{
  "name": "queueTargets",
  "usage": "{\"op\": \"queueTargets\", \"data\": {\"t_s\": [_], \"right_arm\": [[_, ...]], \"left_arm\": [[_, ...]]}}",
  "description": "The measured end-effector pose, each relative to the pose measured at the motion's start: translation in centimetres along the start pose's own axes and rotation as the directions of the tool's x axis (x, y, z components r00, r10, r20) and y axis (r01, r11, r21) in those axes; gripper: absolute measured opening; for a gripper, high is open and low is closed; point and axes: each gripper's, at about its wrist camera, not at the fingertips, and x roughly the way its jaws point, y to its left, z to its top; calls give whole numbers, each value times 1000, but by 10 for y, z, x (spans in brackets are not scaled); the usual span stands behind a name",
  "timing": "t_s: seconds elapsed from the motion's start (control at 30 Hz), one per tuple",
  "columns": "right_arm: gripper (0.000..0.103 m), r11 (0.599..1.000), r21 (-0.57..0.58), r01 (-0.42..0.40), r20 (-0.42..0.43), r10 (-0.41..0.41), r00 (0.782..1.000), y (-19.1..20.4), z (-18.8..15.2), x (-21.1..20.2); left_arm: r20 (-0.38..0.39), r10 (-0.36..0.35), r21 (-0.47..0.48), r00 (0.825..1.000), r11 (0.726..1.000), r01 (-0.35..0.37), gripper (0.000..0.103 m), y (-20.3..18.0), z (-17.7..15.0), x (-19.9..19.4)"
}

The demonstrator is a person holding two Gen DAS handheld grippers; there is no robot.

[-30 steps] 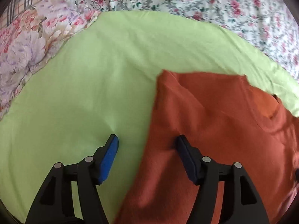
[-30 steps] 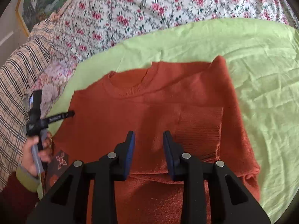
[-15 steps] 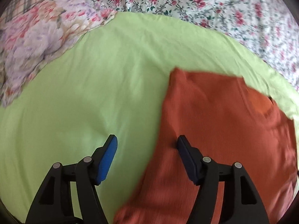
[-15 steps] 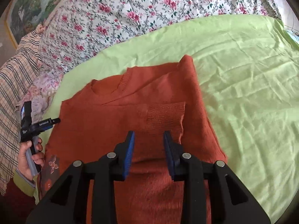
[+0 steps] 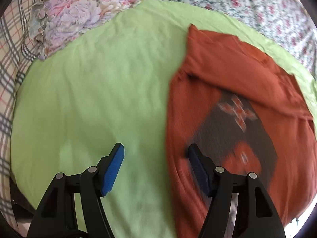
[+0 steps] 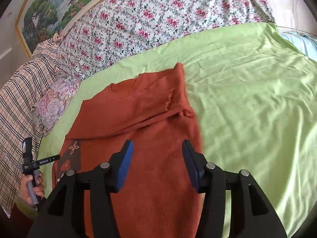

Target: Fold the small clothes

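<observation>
A rust-orange knit sweater [image 6: 150, 119] lies flat on the green sheet [image 6: 247, 99], collar away from me, one sleeve folded across its chest. In the left wrist view the sweater [image 5: 227, 75] shows a dark patterned patch [image 5: 235, 127]. My left gripper [image 5: 155, 164] is open and empty, straddling the sweater's left edge, one finger over the sheet [image 5: 99, 99]. My right gripper [image 6: 156, 162] is open and empty above the sweater's lower body. The left gripper also shows, hand-held, in the right wrist view [image 6: 31, 162].
A floral quilt [image 6: 158, 19] covers the bed beyond the sheet. A floral pillow [image 5: 75, 15] and a plaid blanket [image 6: 17, 103] lie on the left. A framed landscape picture [image 6: 59, 4] hangs behind. Pale blue fabric [image 6: 301, 43] sits at the far right.
My right gripper has opened from nearly shut and pulled back toward the sweater's hem. My left gripper has drawn back and left; the dark patterned patch has come into view.
</observation>
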Motion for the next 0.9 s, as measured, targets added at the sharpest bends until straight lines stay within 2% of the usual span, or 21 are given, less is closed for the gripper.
{"op": "queueTargets", "data": {"t_s": [0.13, 0.2, 0.33, 0.37, 0.5, 0.6, 0.67, 0.73, 0.77, 0.9], "right_arm": [[57, 1000, 10, -2, 5, 2, 1000, -9, -17, -24], [57, 1000, 7, -12, -9, 12, 1000, -10, -27, -30], [57, 998, -25, -51, -67, 50, 997, -10, -54, -41], [57, 997, -24, -67, -82, 65, 995, -12, -60, -44], [57, 996, -28, -84, -135, 80, 988, -23, -84, -59], [57, 993, -20, -114, -175, 108, 979, -31, -102, -65], [57, 989, -14, -144, -198, 139, 970, -33, -111, -64], [57, 983, -9, -183, -212, 177, 961, -31, -116, -64], [57, 979, -7, -204, -221, 198, 955, -30, -118, -63], [57, 969, -23, -245, -256, 231, 939, -28, -124, -59]], "left_arm": [[-38, -63, -6, 997, 998, 63, 72, -15, -27, -11], [-49, -71, 10, 996, 997, 71, 73, -25, -40, -12], [-38, -39, 80, 998, 996, 42, 73, -31, -63, -17], [-31, -33, 94, 999, 995, 36, 68, -29, -67, -20], [-20, -19, 101, 1000, 995, 21, 66, -3, -84, -30], [-35, -57, 73, 998, 996, 60, 66, 16, -91, -35], [-47, -107, 53, 993, 993, 109, 65, 20, -94, -39], [-65, -171, 54, 983, 983, 174, 70, 15, -98, -41], [-73, -178, 61, 981, 981, 183, 72, 12, -98, -40], [-82, -136, 139, 987, 979, 146, 73, -5, -111, -35]]}}
